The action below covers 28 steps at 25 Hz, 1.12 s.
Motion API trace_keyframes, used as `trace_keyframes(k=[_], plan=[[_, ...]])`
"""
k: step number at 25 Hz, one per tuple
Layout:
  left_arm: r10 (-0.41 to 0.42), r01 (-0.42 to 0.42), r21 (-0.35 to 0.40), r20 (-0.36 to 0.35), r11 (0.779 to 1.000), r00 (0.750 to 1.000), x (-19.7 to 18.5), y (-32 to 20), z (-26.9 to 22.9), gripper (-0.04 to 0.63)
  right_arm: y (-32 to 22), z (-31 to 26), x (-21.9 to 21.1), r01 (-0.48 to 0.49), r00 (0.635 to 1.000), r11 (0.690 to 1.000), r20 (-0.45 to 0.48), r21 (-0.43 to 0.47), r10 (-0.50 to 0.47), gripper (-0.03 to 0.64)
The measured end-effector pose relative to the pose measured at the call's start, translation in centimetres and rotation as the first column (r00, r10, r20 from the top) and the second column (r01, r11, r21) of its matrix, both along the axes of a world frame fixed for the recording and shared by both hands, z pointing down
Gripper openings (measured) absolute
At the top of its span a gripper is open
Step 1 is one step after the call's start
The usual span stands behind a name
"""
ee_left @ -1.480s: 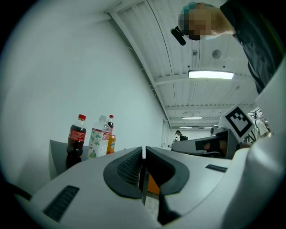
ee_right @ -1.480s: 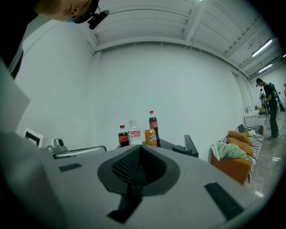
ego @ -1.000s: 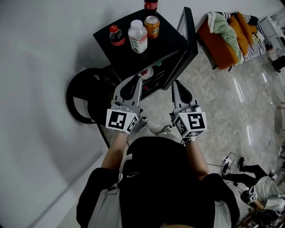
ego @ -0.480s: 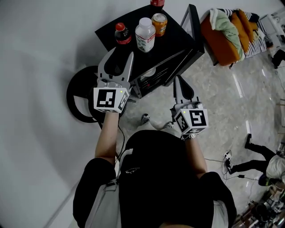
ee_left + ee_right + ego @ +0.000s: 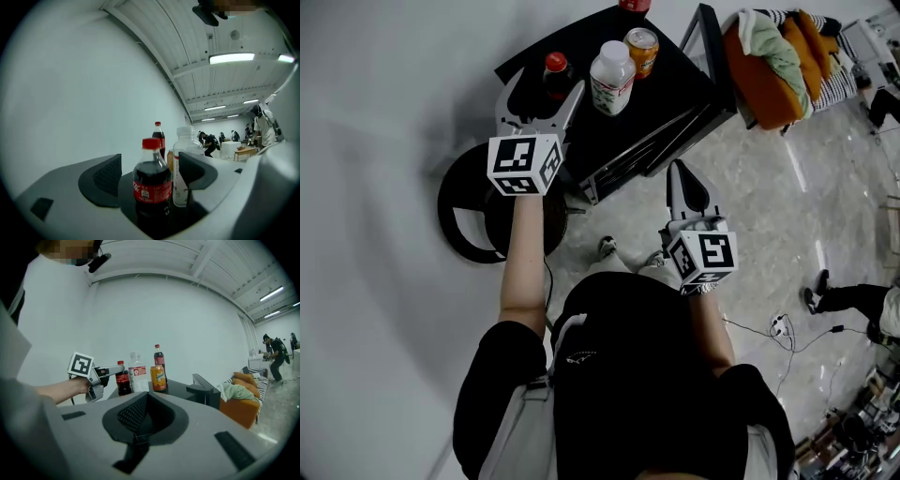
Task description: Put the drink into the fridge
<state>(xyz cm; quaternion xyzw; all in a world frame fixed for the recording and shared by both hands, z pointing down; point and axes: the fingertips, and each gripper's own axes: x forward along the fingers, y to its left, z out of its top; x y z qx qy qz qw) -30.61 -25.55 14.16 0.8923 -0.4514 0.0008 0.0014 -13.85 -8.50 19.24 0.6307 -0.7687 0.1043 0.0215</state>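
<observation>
Cola bottle [image 5: 555, 73] with the red cap stands at the near left corner of the fridge top [image 5: 675, 94], upright. A white-capped bottle [image 5: 612, 79] stands just beside it on the right. An orange can [image 5: 641, 52] and a taller cola bottle [image 5: 635, 5] stand further back. It looks to be the drink chosen, since the left gripper [image 5: 544, 91] is levelled at it.

In the left gripper view the bottle [image 5: 152, 180] stands between the two jaws, which are opening and already wide. Neither pad touches it, so nothing is held yet.

The step in hand appears to be the grasp. To do it well, the gripper should probably slide forward until the pads sit either side of the label band, where the body is straight. Closing on the tapering shoulder or the cap would risk a slip.

The right-hand jaw has to pass between the cola and the white bottle, and that gap looks tight. A straight, level approach should keep it from nudging the neighbour over. The squeeze should be firm but not crushing, then a vertical lift clear of the other drinks.

The right gripper [image 5: 679, 174] hangs lower, in front of the fridge, its jaws together and empty. The fridge door [image 5: 712, 56] stands open, with shelves showing below the top. That hand seems free to steady the door if needed.
</observation>
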Motion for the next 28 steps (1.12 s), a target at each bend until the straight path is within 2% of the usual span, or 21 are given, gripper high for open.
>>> trace_keyframes(k=[3,7,13,18,20,28], plan=[[0.031,-0.03,-0.042,0.025,0.999,0.999,0.2,-0.8,2.4,0.37,-0.4,0.3,0.3,-0.018,1.0,1.0,-0.004,-0.009,0.018,0.014],[0.068,-0.065,-0.056,0.055,0.996,0.996,1.0,-1.1,3.9,0.37,-0.6,0.7,1.4,-0.052,0.999,0.998,-0.013,-0.025,0.051,0.014],[0.11,-0.108,-0.069,0.024,0.992,0.994,2.2,-1.9,4.1,0.37,-0.9,1.4,1.5,-0.074,0.997,0.997,-0.026,-0.032,0.073,0.014],[0.081,-0.081,-0.083,0.004,0.993,0.997,1.6,-2.1,4.2,0.364,-0.5,1.6,1.4,-0.075,0.997,0.997,-0.031,-0.036,0.074,0.014],[0.074,-0.074,-0.086,0.002,0.994,0.997,1.4,-2.1,4.3,0.322,-0.2,1.8,1.6,-0.08,0.996,0.996,-0.03,-0.038,0.079,0.014],[0.01,-0.008,-0.078,0.02,0.997,1.0,0.6,-1.4,4.3,0.315,1.0,2.0,2.1,-0.083,0.996,0.996,-0.023,-0.039,0.082,0.014]])
